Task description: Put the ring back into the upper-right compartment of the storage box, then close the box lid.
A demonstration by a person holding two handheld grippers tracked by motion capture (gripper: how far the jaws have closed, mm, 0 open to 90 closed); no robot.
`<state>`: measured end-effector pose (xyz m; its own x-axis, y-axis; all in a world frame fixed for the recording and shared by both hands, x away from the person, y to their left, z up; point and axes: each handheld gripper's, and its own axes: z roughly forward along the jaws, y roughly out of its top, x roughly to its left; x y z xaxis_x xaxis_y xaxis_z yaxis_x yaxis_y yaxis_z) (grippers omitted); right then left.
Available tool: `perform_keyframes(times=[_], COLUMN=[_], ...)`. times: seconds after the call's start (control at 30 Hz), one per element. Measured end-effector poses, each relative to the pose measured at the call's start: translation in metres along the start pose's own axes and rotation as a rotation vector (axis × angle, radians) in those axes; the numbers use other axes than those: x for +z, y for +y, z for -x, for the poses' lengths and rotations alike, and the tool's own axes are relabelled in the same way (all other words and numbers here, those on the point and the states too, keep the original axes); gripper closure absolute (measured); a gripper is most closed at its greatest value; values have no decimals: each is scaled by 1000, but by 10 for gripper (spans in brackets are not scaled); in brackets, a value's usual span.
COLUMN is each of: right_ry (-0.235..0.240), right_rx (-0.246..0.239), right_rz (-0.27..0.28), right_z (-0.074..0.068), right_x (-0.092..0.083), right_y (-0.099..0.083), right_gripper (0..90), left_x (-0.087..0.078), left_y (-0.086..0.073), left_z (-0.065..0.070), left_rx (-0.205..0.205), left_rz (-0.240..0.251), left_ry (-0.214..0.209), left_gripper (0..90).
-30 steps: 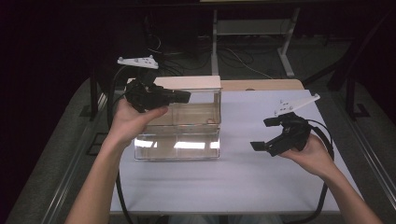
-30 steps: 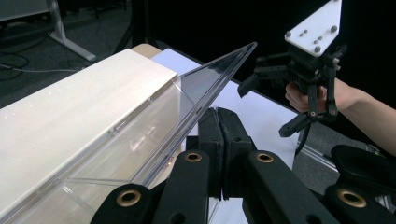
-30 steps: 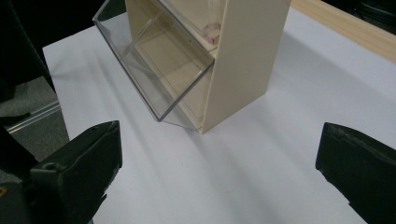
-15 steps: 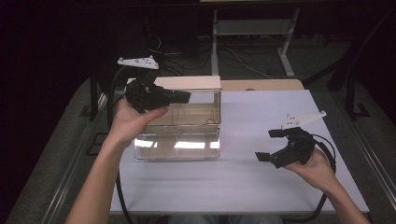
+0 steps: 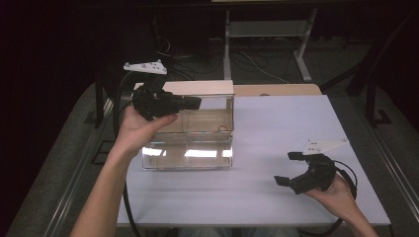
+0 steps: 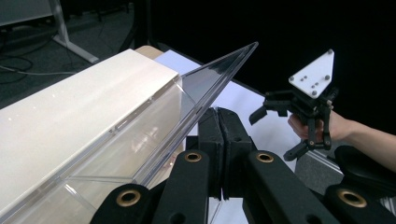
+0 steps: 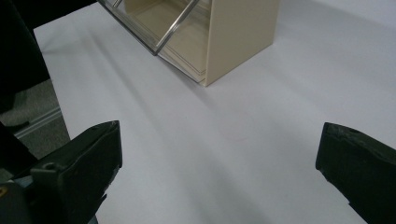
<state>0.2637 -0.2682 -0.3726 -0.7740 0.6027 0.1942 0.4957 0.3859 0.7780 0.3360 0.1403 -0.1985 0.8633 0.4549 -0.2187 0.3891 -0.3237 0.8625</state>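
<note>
No text, label, brand, number or sign can be read anywhere in these pictures. The clear box, the white table and both grippers carry plain, unmarked surfaces.

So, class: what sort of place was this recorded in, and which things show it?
Probably a lab or workshop test bench: a plain white table, loose cables on the floor behind it, and a hand-held gripper over the tabletop.
</note>
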Motion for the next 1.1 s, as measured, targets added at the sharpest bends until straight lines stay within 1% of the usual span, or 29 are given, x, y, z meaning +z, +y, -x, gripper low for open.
perform_keyframes(times=[0.13,0.17,0.3,0.33,0.47,0.53,0.63,0.7,0.8,0.87,0.97,1.0,1.1], right_ry=[-6,-8,-17,-15,-18,-17,-20,-22,-25,-25,-25,-24,-24], right_rx=[13,26,29,36,29,36,32,39,47,50,54,53,57], right_rz=[-1,4,19,22,37,40,40,56,66,65,63,63,66], right_z=[2,2,3,2,0,-1,-1,-2,-2,-2,-1,-1,-1], right_x=[-1,0,-1,-1,2,3,4,3,0,0,0,-1,-1], right_y=[-12,-15,-23,-25,-31,-33,-36,-37,-40,-41,-43,-43,-43], right_gripper=[7,7,7,7,7,7,7,7,7,7,7,7,7], left_x=[0,0,0,-1,-3,-4,-6,-6,-7,-7,-7,-7,-8], left_y=[-1,-1,-5,-6,-11,-14,-20,-25,-31,-36,-42,-44,-49], left_z=[1,1,2,3,4,5,6,7,8,8,9,10,11], left_rx=[7,8,10,12,15,15,13,12,13,6,7,2,8], left_rz=[-1,2,20,19,24,30,37,42,49,55,55,60,65], left_ry=[11,13,21,23,36,40,39,44,47,43,49,49,51], left_gripper=[882,882,877,874,867,867,868,868,868,868,868,868,868])
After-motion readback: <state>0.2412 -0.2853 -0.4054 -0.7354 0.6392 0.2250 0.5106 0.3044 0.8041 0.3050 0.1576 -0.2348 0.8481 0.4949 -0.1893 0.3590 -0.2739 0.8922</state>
